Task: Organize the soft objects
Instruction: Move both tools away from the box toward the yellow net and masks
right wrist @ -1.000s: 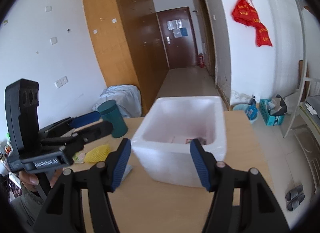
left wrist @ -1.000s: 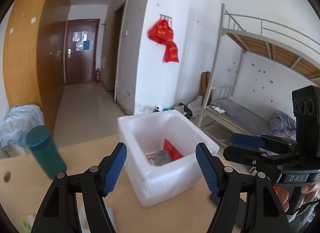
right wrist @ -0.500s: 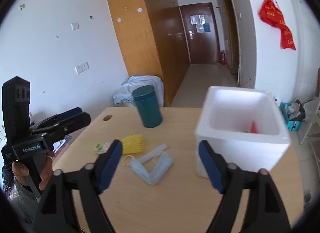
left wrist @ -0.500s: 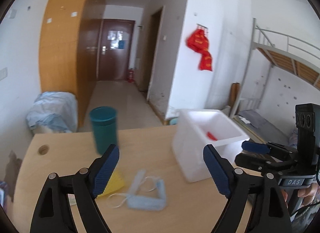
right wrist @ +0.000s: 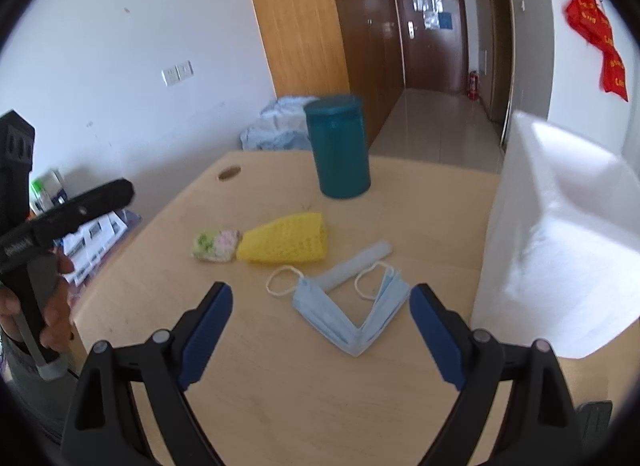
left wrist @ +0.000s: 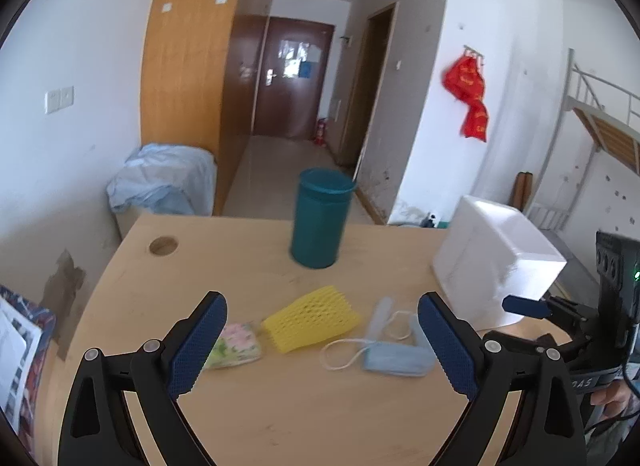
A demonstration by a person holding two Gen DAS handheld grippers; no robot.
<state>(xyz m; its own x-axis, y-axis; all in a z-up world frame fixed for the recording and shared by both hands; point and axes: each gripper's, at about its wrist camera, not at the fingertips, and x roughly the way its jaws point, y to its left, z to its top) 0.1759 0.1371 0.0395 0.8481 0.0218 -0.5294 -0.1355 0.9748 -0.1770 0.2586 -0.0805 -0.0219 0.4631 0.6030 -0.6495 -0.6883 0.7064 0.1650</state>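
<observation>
Blue face mask [right wrist: 352, 314] lies folded in a V on the counter [right wrist: 280, 406], just ahead of the right gripper [right wrist: 320, 330]. Yellow foam net [left wrist: 312, 318] and floral cloth [left wrist: 236, 346] sit nearby, under the left gripper [left wrist: 320, 346]. Both grippers' jaws have just been opening, now wide, nothing between them. Best bet imo: come down straight, pinch the mask at its fold, then over to the white foam box [right wrist: 568, 242]. Teal canister [right wrist: 340, 145] stands behind; corridor w/ brown door [right wrist: 432, 29] beyond.
</observation>
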